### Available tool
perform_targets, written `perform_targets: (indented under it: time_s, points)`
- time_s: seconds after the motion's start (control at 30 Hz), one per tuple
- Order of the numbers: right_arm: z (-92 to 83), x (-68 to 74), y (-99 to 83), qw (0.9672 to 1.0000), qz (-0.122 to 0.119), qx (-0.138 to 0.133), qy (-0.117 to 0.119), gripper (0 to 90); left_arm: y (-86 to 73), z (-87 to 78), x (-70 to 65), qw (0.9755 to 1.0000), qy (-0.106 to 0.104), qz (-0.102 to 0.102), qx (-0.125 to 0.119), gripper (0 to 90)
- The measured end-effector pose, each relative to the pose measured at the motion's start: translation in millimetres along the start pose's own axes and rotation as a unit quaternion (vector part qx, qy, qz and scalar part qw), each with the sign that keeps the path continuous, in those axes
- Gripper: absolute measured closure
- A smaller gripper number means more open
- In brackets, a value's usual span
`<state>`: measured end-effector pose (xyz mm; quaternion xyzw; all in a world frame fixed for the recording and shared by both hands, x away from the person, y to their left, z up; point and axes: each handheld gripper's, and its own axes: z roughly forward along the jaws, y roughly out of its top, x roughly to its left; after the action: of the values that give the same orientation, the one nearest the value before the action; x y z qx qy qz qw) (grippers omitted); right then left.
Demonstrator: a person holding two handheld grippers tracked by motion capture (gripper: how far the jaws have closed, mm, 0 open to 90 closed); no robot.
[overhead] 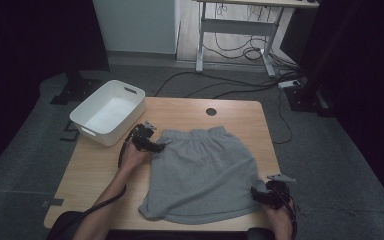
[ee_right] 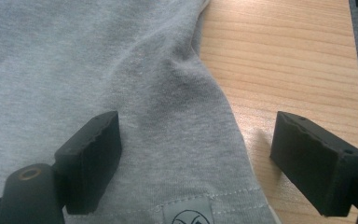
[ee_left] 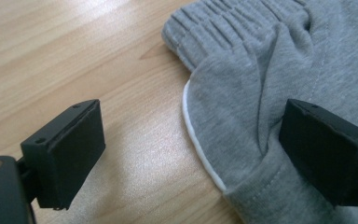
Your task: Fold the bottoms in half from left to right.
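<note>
Wooden worktop (overhead: 105, 165) carries 1 pair of grey shorts (overhead: 205, 172), spread flat at its centre and right, waistband toward the far edge and hem toward the person. Judged soft, light and limp jersey: it will sag and fold when lifted, so it wants 2 holds, well apart, at edges where the cloth is doubled. The elastic waistband corner and the stitched hem corner look the firmest places.

White bin (overhead: 108, 112) stands on the far-left corner of the worktop, near the shorts but apart from them; nothing is seen inside it.

Left hand-held gripper (overhead: 152, 145) sits at the left waist corner, jaws spread, 1 pad (ee_left: 328, 156) over the cloth and the other over bare wood, with the white-piped side edge between them; not pinching.

Right hand-held gripper (overhead: 263, 196) sits at the near-right hem corner, jaws likewise spread astride the side edge, beside a small woven label (ee_right: 186, 215); no grip taken.
</note>
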<state>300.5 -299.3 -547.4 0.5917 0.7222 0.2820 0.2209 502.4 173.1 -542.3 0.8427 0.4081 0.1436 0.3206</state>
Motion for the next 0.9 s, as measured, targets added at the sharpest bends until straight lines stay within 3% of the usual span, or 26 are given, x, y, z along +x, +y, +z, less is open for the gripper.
perform_targets:
  time_s: [0.07,0.27,0.43,0.67,0.9]
  points:
    - [-0.1,-0.2,0.1,1.0,-0.002,0.001,0.002,16.0,-4.3,0.3,3.2,0.9999,-0.009,-0.012,-0.005,6.7]
    - [-3.5,-1.8,1.1,0.9995,-0.005,0.013,0.027,14.0,-13.9,-4.8,-1.3,0.9998,0.0,-0.01,-0.014,6.3]
    - [-12.3,3.3,4.8,0.9989,-0.014,0.0,0.045,13.5,-20.8,-10.6,-3.0,0.9999,-0.002,-0.008,-0.015,6.3]
    - [-21.7,27.5,15.6,0.9954,-0.041,-0.014,0.085,10.9,-28.1,-17.1,-5.0,0.9999,-0.003,-0.007,-0.014,6.4]
    - [-20.8,63.0,28.7,0.9892,-0.074,-0.019,0.125,9.9,-29.2,-18.1,-5.0,0.9999,-0.005,-0.005,-0.016,7.0]
